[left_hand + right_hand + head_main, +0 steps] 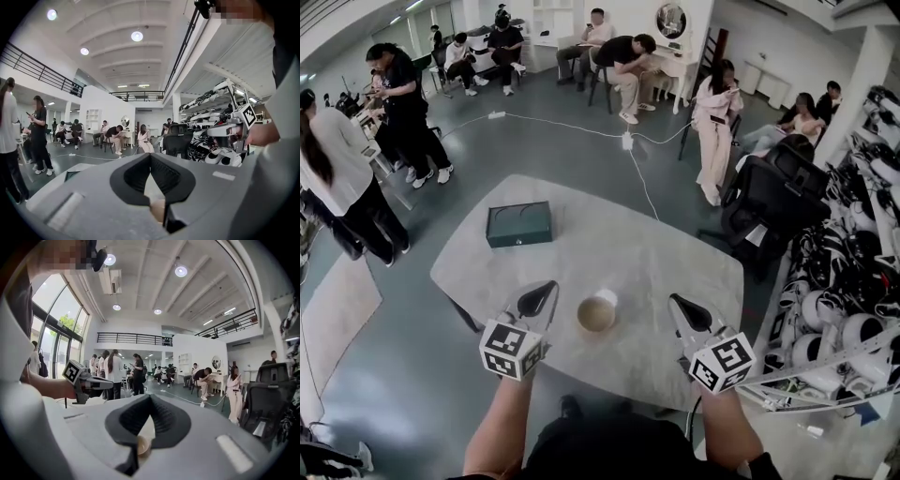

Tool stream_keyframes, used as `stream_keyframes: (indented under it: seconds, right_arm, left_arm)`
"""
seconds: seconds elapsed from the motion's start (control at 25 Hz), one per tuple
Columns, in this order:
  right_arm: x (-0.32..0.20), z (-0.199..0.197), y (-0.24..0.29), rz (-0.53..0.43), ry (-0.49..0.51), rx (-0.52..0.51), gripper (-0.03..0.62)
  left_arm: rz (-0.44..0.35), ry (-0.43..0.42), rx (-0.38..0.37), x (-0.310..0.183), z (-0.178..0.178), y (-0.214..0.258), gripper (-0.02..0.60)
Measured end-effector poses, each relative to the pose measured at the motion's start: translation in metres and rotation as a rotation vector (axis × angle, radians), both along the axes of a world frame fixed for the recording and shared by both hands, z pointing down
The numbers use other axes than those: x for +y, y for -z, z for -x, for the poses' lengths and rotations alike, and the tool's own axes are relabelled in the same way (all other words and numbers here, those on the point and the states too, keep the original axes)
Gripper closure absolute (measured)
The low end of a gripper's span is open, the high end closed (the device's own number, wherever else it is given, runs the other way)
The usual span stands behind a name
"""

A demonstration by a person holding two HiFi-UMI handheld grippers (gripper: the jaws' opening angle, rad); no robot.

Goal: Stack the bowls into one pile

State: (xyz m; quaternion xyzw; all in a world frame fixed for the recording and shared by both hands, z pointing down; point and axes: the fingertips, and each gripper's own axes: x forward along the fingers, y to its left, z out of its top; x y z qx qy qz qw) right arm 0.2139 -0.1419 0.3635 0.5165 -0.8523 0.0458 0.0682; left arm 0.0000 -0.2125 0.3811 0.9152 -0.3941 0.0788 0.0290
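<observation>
Between your two grippers, near the front edge of the pale surface (pixel 656 253), sat the bowls (pixel 596 313): a tan one with a white rim showing just behind it. They looked nested, though you could not tell how many there were. Your left gripper (pixel 551 287) hung just to their left and your right gripper (pixel 674 300) just to their right, and neither touched them. Both pairs of jaws were clenched tip to tip with nothing gripped between them. Each gripper view showed the black pads meeting at a point, with the tan bowl visible only through the small gap beneath. A green box (pixel 518 224) lay closed on the far left part of the surface, well apart from the bowls. Beyond the surface, people (pixel 403 103) stood and sat around the room.
</observation>
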Motion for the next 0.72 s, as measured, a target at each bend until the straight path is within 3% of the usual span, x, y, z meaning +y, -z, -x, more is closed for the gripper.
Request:
stream_keyframes:
  seconds: [0.4, 0.72]
  right_arm:
    - [0.003, -0.007, -0.014, 0.033, -0.012, -0.048, 0.591]
    - [0.000, -0.018, -0.007, 0.002, -0.011, -0.064, 0.592]
  left_arm:
    - [0.017, -0.060, -0.023, 0.003, -0.020, -0.008, 0.572]
    - [0.023, -0.080, -0.025, 0.011, -0.032, -0.011, 0.571]
